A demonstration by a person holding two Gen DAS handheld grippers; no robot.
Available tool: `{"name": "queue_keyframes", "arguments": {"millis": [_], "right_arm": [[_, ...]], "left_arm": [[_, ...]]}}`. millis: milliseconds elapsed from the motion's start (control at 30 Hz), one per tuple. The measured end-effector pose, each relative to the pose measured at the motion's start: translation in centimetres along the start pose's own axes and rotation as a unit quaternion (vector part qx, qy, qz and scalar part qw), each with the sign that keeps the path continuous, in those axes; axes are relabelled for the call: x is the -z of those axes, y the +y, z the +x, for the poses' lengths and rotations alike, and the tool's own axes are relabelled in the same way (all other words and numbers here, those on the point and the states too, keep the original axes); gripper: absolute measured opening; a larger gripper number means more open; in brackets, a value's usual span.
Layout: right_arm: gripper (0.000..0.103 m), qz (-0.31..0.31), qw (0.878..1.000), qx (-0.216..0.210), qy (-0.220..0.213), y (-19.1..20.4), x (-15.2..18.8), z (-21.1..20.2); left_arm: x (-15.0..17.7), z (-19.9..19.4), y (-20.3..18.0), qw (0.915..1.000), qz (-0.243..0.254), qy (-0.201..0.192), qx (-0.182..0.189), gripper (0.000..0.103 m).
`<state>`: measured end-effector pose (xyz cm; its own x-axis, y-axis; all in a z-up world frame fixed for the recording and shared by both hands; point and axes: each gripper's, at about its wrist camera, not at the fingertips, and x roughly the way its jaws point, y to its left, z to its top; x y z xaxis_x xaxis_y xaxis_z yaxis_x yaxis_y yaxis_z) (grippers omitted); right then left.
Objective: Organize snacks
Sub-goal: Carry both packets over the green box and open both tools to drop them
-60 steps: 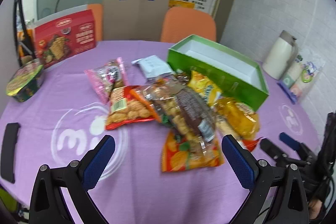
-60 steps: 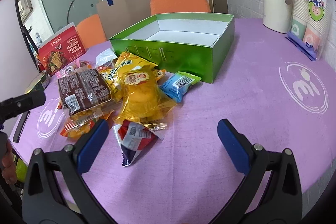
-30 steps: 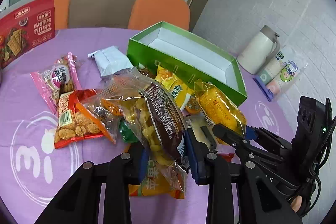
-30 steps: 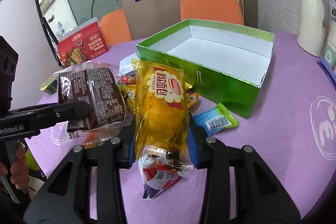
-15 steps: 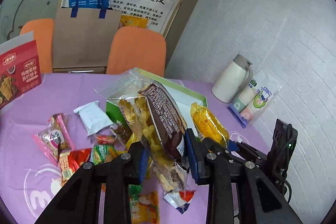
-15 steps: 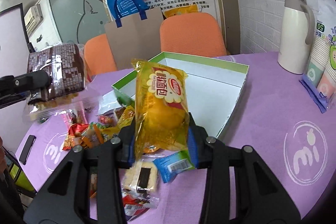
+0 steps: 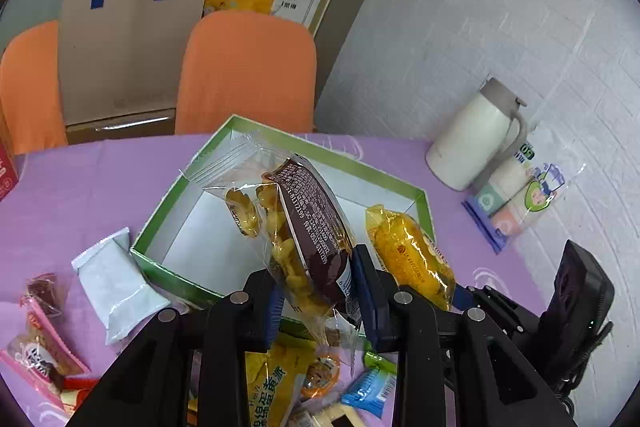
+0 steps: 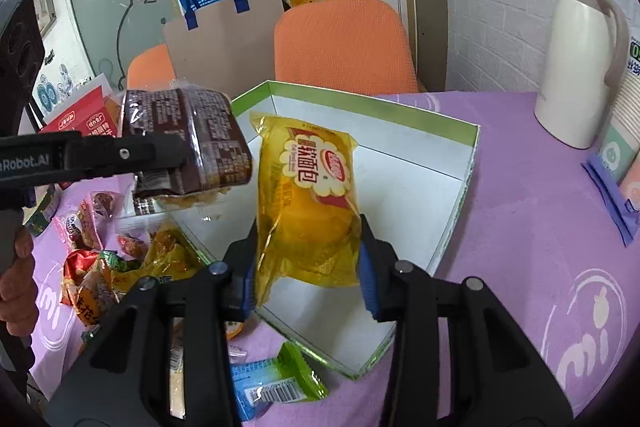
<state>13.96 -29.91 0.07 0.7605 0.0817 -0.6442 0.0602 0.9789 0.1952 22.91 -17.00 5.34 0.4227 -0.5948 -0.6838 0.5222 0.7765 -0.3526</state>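
Observation:
My left gripper is shut on a clear snack pack with a brown label and holds it tilted above the near-left part of the open green box. My right gripper holds a yellow bread pack upright between its blue pads over the box's white floor. Its jaws are opening slightly, and the pads still touch the pack. In the right wrist view the brown-label pack hangs to the left of the yellow one. The box holds nothing on its floor.
Loose snack packs lie on the purple table left of the box, with a white pack and a blue-green pack near it. A white thermos and packed paper cups stand at the right. Orange chairs are behind.
Both grippers closed on their packs in the pile, lifted them and carried them forward over the green box. The pile now lies below and behind the grippers.

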Motion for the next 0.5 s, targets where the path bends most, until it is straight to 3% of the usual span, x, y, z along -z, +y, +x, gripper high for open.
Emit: {"name": "queue_keyframes", "arguments": {"millis": [33,67,100,133,200,267,500], "right_arm": [[0.049,-0.011,1.000,0.004,0.002,0.2,0.0,0.4],[0.066,-0.024,1.000,0.011,0.003,0.4,0.2,0.7],[0.080,-0.039,0.999,0.020,-0.001,0.7,0.6,0.6],[0.099,-0.050,0.998,0.026,-0.009,0.9,0.9,0.4],[0.103,-0.066,0.997,0.028,-0.030,1.2,1.3,-0.3],[0.103,-0.067,0.997,0.022,-0.033,1.2,1.5,-0.8],[0.103,-0.067,0.996,0.019,-0.048,2.3,1.7,-4.2]], "left_arm": [[0.0,0.8,0.1,1.0000,0.000,0.008,-0.004,0.033],[0.1,1.6,0.3,0.9998,0.000,0.014,-0.011,0.034],[0.1,2.1,0.4,0.9997,0.000,0.016,-0.019,0.043],[0.2,2.4,0.7,0.9994,-0.002,0.020,-0.027,0.072],[0.4,2.4,1.0,0.9981,-0.008,0.015,-0.060,0.101],[0.7,1.5,1.1,0.9965,0.004,-0.017,-0.082,0.102],[1.5,-0.5,1.2,0.9950,0.003,-0.025,-0.097,0.102]]}}
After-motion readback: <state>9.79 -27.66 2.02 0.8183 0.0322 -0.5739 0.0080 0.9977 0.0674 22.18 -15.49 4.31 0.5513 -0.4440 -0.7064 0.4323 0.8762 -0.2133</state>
